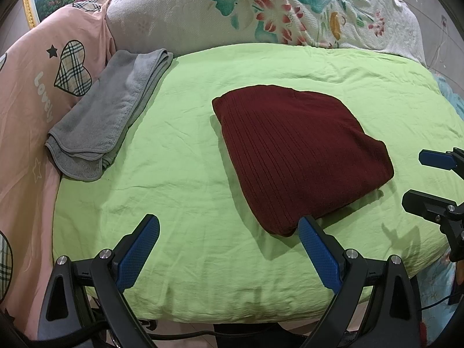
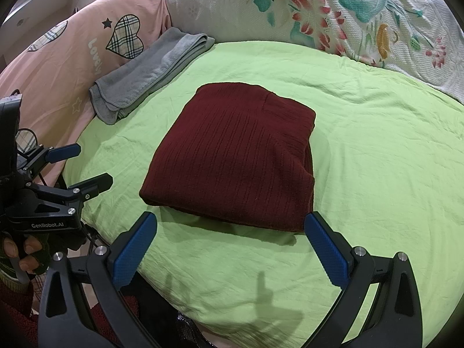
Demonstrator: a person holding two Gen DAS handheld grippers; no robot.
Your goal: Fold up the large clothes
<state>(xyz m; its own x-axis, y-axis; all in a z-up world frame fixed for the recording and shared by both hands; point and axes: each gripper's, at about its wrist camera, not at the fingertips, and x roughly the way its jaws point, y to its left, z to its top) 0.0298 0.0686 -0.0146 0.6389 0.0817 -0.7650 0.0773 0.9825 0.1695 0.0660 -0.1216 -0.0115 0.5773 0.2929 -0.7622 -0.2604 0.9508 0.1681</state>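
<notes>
A dark red ribbed knit garment [image 1: 298, 150] [image 2: 237, 156] lies folded into a compact rectangle on the light green sheet [image 1: 179, 174] [image 2: 377, 150]. My left gripper [image 1: 229, 226] is open just in front of the garment's near-left corner, with nothing between its fingers. My right gripper [image 2: 232, 223] is open too, hovering at the garment's near edge, empty. In the left wrist view the right gripper [image 1: 417, 179] shows at the right edge. In the right wrist view the left gripper [image 2: 92, 165] shows at the left, held by a gloved hand [image 2: 26, 252].
A folded grey towel [image 1: 107, 116] [image 2: 150, 72] lies at the sheet's left edge. A pink quilt [image 1: 34, 92] [image 2: 66, 49] with plaid hearts borders the left. A white floral blanket [image 1: 261, 11] [image 2: 333, 14] is piled at the back. The sheet's front edge [image 1: 232, 316] drops off near me.
</notes>
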